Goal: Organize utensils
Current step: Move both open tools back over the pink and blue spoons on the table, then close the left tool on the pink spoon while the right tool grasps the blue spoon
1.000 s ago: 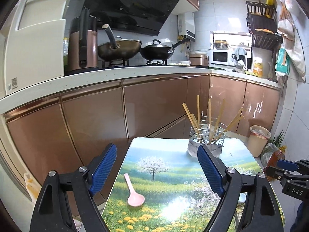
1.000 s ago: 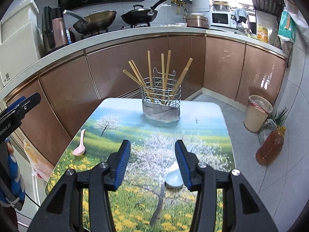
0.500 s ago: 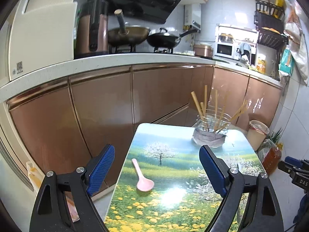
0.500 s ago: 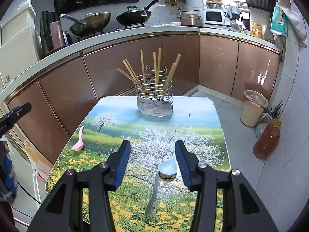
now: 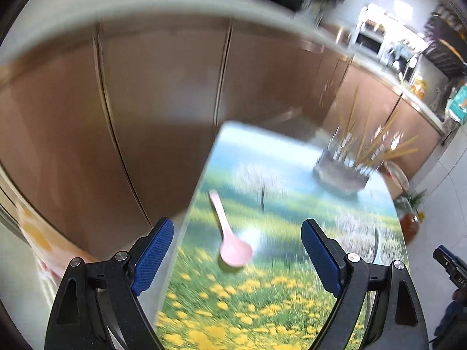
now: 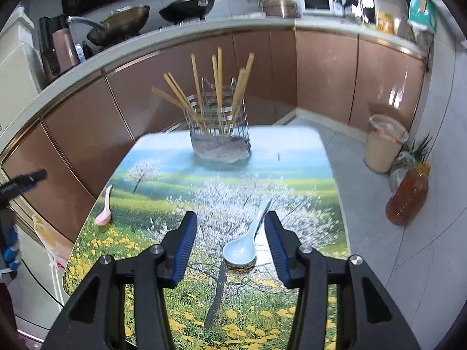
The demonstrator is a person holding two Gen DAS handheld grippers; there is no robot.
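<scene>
A pink spoon (image 5: 232,240) lies on the landscape-printed table (image 5: 262,300) near its left edge; it also shows in the right wrist view (image 6: 103,214). My left gripper (image 5: 237,258) is open above it, the spoon's bowl between the fingers. A white spoon (image 6: 246,240) lies on the table's right side. My right gripper (image 6: 230,240) is open, with the white spoon between its fingers. A wire utensil holder (image 6: 220,134) with several wooden chopsticks stands at the table's far end; it is blurred in the left wrist view (image 5: 350,163).
Copper-coloured kitchen cabinets (image 6: 321,73) run behind the table. A waste bin (image 6: 383,143) and an oil bottle (image 6: 407,197) stand on the floor to the right. Woks (image 6: 122,27) sit on the stove.
Both grippers have tilted down and moved closer to the table. The left now hangs over the pink spoon, the right over the white spoon. Both stay open.
</scene>
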